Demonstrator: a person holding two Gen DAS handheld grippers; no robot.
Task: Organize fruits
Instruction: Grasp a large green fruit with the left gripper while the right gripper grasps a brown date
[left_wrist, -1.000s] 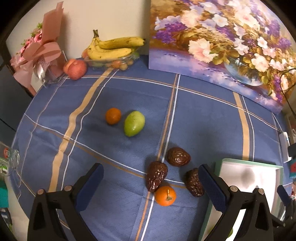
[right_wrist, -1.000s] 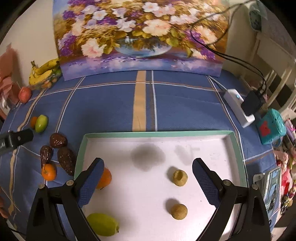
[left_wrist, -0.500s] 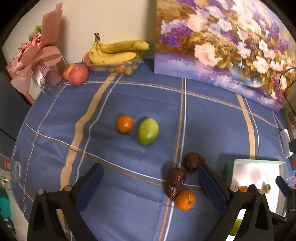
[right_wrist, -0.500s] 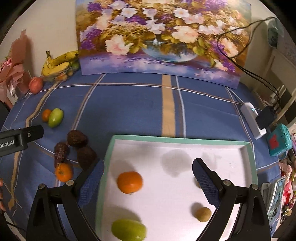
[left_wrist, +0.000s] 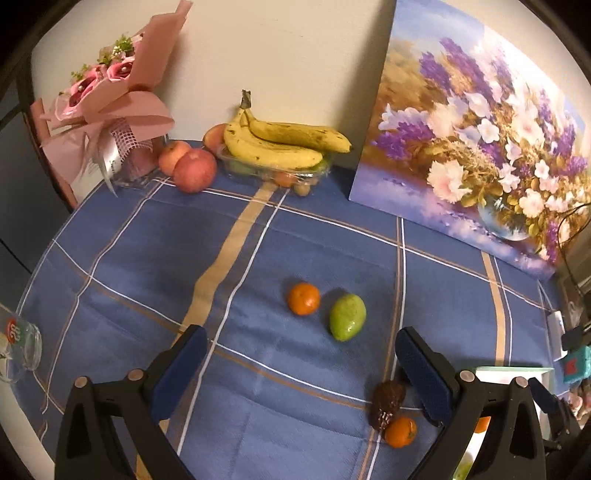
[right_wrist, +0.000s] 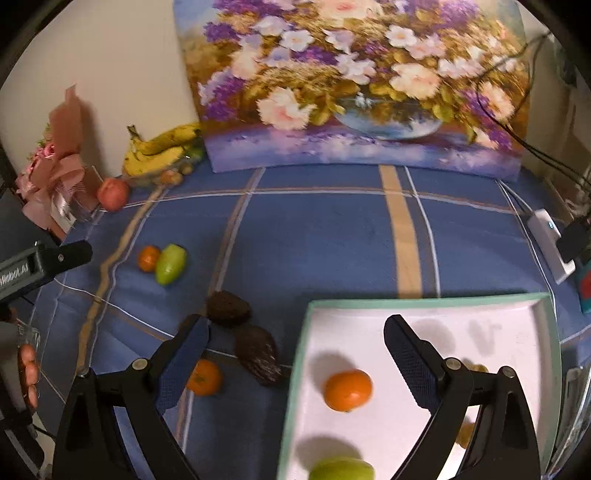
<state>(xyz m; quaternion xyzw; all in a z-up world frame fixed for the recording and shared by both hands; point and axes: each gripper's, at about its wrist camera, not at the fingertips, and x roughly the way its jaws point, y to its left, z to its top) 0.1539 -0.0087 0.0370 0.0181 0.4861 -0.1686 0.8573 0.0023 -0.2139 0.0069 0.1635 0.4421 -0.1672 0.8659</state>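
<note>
Hovering above the blue checked tablecloth, the left gripper points toward the wall with its fingers spread wide and holding nothing. An orange and a green mango lie touching side by side at 12 o'clock from its fingertips. A dark brown fruit and a second orange sit at 4 o'clock, just beside the right finger.

The right gripper hangs over the left edge of the white tray, fingers likewise spread wide and empty. Inside the tray, an orange in tray lies between the fingers, with a green fruit at 6 o'clock. Two dark fruits rest on the cloth just left of the tray.
</note>
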